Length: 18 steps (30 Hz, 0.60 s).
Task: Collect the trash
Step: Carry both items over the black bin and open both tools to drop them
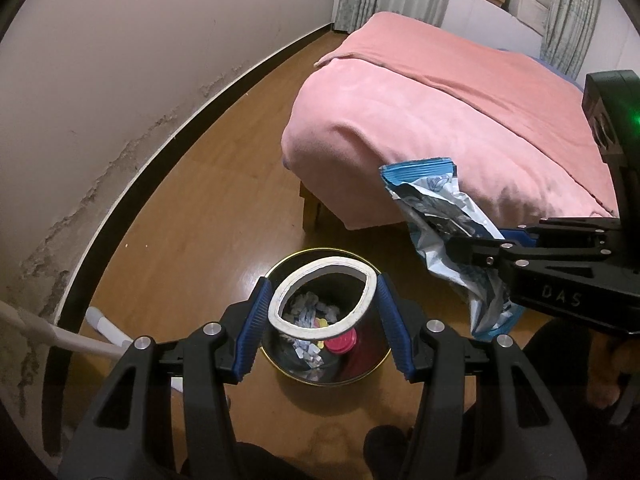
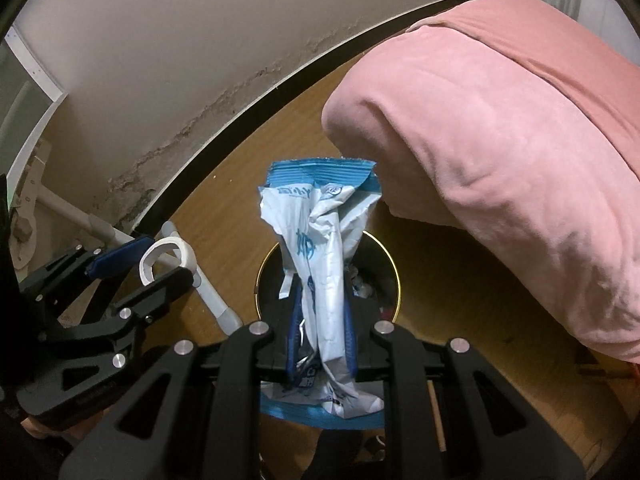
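My left gripper (image 1: 323, 304) is shut on a white tape roll (image 1: 280, 300), squeezed into an oval between the blue pads, right above a round dark bin (image 1: 383, 364) with a gold rim. Inside the bin lie paper scraps and a red lid (image 1: 340, 346). To the right, my right gripper (image 1: 468, 240) is shut on a crumpled blue and white wrapper (image 1: 436, 208). In the right wrist view the wrapper (image 2: 320, 216) stands up out of the right gripper (image 2: 322, 320) over the bin (image 2: 395, 280), and the left gripper (image 2: 152, 268) with the tape roll (image 2: 160, 254) is at the left.
A bed under a pink blanket (image 1: 440, 100) (image 2: 500, 140) stands close to the bin's right. A wall with peeling paint and a dark baseboard (image 1: 152, 168) runs along the left. A white pipe (image 1: 72, 336) (image 2: 208, 292) lies on the wooden floor near the bin.
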Each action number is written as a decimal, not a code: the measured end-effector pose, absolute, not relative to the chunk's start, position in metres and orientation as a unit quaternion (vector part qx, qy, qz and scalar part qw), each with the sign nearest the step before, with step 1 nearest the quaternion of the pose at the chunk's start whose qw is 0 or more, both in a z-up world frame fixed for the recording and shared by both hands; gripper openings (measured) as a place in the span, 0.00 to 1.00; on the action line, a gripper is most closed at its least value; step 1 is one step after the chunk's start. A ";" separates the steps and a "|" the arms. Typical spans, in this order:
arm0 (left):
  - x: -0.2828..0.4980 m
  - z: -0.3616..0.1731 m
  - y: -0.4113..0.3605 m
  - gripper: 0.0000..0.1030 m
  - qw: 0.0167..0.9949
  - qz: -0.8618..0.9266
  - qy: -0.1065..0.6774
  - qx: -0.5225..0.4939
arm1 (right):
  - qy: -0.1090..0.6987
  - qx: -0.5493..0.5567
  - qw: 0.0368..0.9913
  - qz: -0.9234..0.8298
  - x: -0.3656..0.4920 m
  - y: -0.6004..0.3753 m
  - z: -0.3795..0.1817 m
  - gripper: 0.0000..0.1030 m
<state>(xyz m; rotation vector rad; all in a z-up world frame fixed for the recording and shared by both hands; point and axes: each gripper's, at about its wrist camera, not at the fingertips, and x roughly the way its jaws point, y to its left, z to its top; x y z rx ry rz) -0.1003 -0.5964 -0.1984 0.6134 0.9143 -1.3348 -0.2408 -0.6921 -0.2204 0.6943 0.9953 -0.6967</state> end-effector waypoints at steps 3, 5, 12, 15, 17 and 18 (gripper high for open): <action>-0.100 -0.200 -0.599 0.52 0.647 -0.590 0.402 0.268 | 0.458 0.321 0.766 -0.318 -0.239 -0.693 -0.221 0.18; -0.099 -0.202 -0.600 0.52 0.646 -0.589 0.405 0.267 | 0.457 0.323 0.766 -0.316 -0.237 -0.695 -0.221 0.20; -0.097 -0.205 -0.603 0.65 0.645 -0.589 0.405 0.271 | 0.450 0.323 0.769 -0.319 -0.234 -0.698 -0.218 0.42; -0.096 -0.205 -0.603 0.66 0.645 -0.588 0.407 0.270 | 0.451 0.323 0.770 -0.315 -0.232 -0.699 -0.216 0.42; -0.096 -0.204 -0.600 0.67 0.644 -0.589 0.406 0.271 | 0.449 0.324 0.771 -0.316 -0.232 -0.699 -0.214 0.42; -0.096 -0.204 -0.599 0.68 0.644 -0.589 0.405 0.272 | 0.448 0.324 0.771 -0.317 -0.233 -0.700 -0.214 0.42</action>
